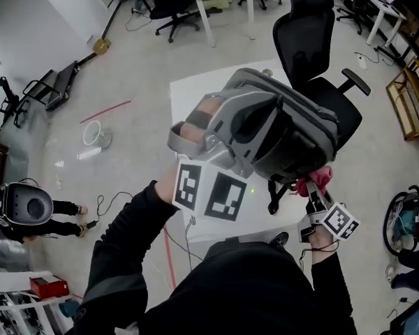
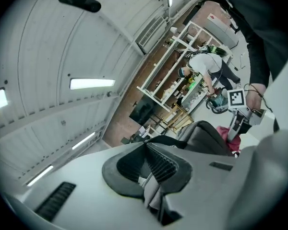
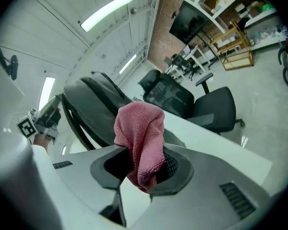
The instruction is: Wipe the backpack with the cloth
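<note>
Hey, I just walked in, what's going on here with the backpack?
A person is working with a gripper in each hand. The left gripper is shut on what looks like a strap of the gray backpack and holds it up over the white table. The right gripper is shut on a pink cloth, close to the backpack's lower edge; whether the cloth touches it is unclear. A black chair stands behind the table.

Grey backpack (image 1: 286, 128) hangs tilted in mid-air, crumpled pink cloth (image 3: 140, 138) beside it.
</note>
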Tool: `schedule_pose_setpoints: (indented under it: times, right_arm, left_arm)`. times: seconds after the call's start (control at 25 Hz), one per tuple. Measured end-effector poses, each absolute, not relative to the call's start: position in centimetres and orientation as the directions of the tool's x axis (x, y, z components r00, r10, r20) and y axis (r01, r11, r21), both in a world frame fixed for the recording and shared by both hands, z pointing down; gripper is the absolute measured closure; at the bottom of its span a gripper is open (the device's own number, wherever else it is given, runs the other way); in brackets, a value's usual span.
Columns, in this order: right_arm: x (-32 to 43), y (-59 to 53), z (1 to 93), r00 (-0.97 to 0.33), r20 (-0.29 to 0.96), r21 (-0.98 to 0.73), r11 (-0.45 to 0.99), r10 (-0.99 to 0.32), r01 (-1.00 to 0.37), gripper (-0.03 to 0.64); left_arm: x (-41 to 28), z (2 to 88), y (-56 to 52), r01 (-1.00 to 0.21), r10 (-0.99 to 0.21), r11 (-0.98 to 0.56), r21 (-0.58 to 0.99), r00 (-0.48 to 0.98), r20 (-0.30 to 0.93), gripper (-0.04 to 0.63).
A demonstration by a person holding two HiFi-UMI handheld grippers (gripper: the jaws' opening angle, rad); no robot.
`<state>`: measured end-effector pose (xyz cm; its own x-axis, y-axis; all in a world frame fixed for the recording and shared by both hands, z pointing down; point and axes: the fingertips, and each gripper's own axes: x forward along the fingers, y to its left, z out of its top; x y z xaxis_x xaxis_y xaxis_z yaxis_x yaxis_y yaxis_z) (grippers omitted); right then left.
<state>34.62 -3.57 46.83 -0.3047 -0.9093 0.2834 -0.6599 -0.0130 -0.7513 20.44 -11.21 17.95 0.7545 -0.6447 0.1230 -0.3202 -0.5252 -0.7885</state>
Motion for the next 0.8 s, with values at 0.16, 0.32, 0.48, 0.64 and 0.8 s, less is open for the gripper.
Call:
schedule_pose_setpoints:
  times: [0.16,0.32,0.48,0.64,0.8]
  right_arm:
    - [38.3,-4.8,35.4,-0.235,0.049,-0.652,0.147,-0.971,-0.743,0.503]
    - [36.2,-5.4,22.9,-0.303,-0.173,-0.466,0.349,-0.937,-0.813,0.503]
    - [31.2,-8.7,23.1,-0.371,-0.109,-0.443,0.379,-0.922,-0.813,0.503]
    - [22.6,-10.8,28.0,-0.467,0.025,-0.468,0.403,-0.884,-0.787,0.503]
    - [17.2,-12.7,32.7,-0.523,0.093,-0.528,0.403,-0.848,-0.747,0.503]
  left_arm:
    - [22.2,18.8,-13.9,-0.236,-0.61,-0.604,-0.761,0.751,0.252,0.565]
    - [22.2,19.3,-15.0,-0.221,-0.566,-0.697,-0.682,0.754,0.334,0.565]
    - [21.4,20.0,-15.3,-0.247,-0.55,-0.741,-0.624,0.756,0.354,0.565]
    - [20.3,20.1,-15.7,-0.232,-0.519,-0.783,-0.578,0.757,0.398,0.565]
    - [19.7,20.9,-15.6,-0.212,-0.481,-0.814,-0.54,0.767,0.424,0.565]
